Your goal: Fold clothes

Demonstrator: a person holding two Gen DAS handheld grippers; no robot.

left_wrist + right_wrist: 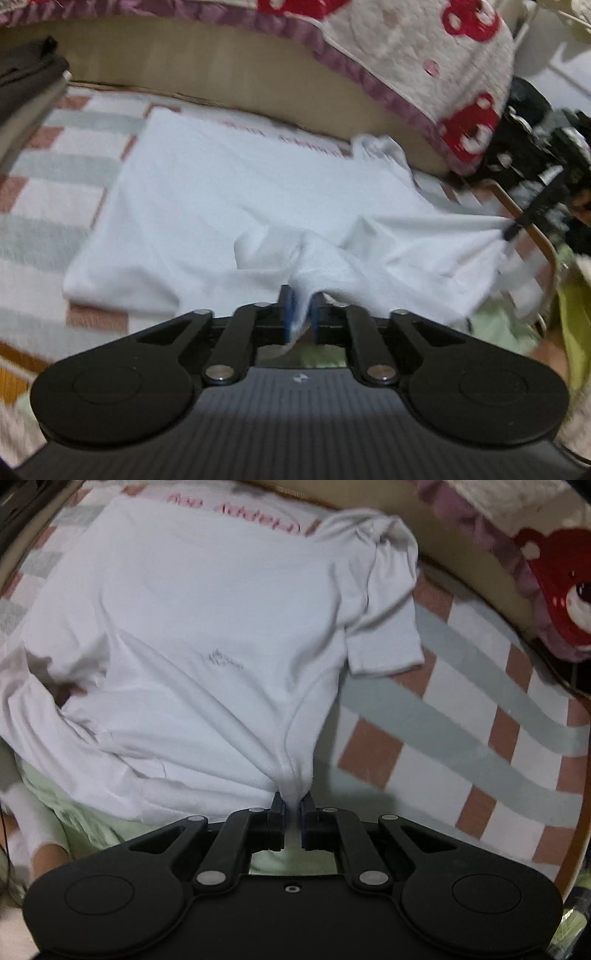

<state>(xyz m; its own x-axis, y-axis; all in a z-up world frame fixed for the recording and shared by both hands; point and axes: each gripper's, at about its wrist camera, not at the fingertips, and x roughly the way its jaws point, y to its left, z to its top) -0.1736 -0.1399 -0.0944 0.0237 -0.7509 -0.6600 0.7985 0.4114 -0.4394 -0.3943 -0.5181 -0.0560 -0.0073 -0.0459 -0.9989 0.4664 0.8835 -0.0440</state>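
Observation:
A white T-shirt (207, 206) lies spread on a checked pink, grey and white mat (48, 192). My left gripper (301, 299) is shut on a bunched fold of the shirt's near edge. In the left wrist view the right gripper (511, 230) pinches the shirt's far right corner and pulls it taut. In the right wrist view the white T-shirt (192, 627) fills the left and centre, one short sleeve (384, 627) lying out to the right. My right gripper (293, 801) is shut on the shirt's hem.
A beige padded edge (236, 70) runs behind the mat, with a white and red patterned quilt (424, 55) draped over it. Dark folded cloth (26, 70) lies at the far left. Pale green fabric (81, 812) lies under the shirt's near edge. The checked mat (461, 720) stretches right.

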